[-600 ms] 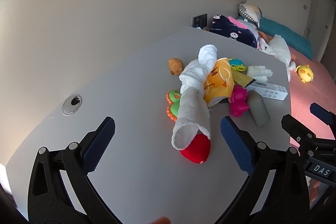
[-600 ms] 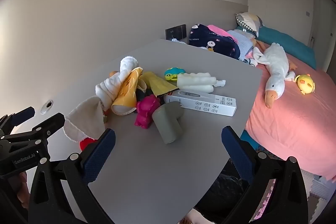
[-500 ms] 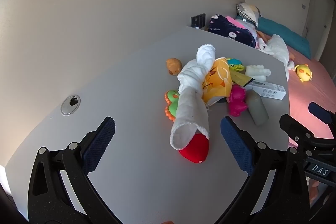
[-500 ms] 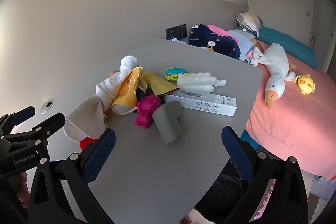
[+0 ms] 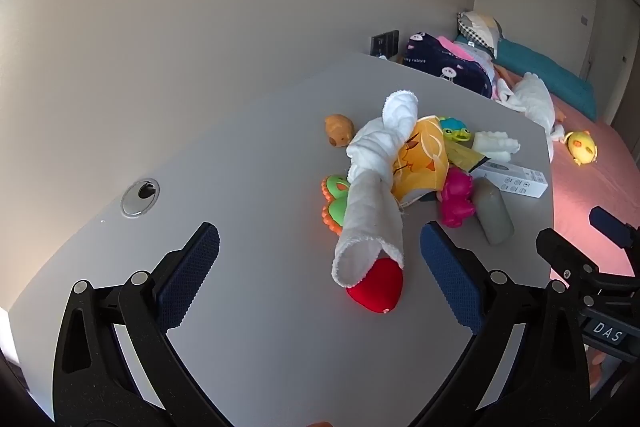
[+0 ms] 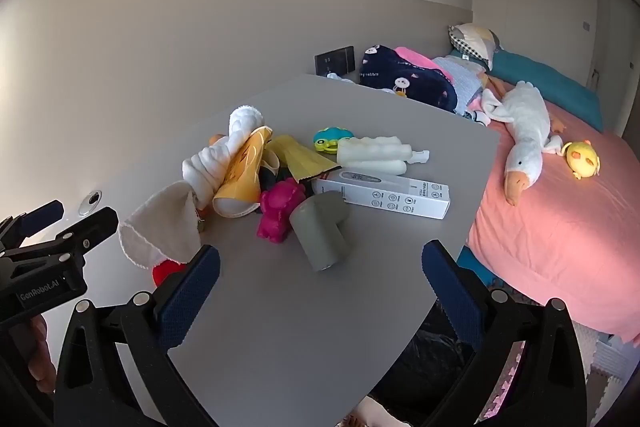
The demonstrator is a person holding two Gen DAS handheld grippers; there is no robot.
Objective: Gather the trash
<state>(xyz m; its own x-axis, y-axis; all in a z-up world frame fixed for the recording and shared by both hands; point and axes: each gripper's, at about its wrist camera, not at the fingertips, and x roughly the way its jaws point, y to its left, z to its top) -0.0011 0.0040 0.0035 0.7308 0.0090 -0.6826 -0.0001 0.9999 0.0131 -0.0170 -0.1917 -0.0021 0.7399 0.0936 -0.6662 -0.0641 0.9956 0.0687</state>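
On the grey table [image 6: 288,339], the clutter pile [image 6: 280,187] sits mid-surface, bare tabletop toward the near edge; left gripper [image 5: 320,267] and right gripper [image 6: 320,275] hover spread wide, empty.

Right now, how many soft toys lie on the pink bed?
2: a long white plush goose across the bed's near edge, and a small round yellow chick just beyond it. Bedding may hide others.

We read "GenRobot.AI" on the black body of the left gripper [image 6: 42,223] and "DAS" on the right gripper [image 5: 576,251]. The dark navy fleece blanket [image 6: 404,79] bore "rabbit". Print on the long white cardboard box [image 6: 384,193] stayed too small.
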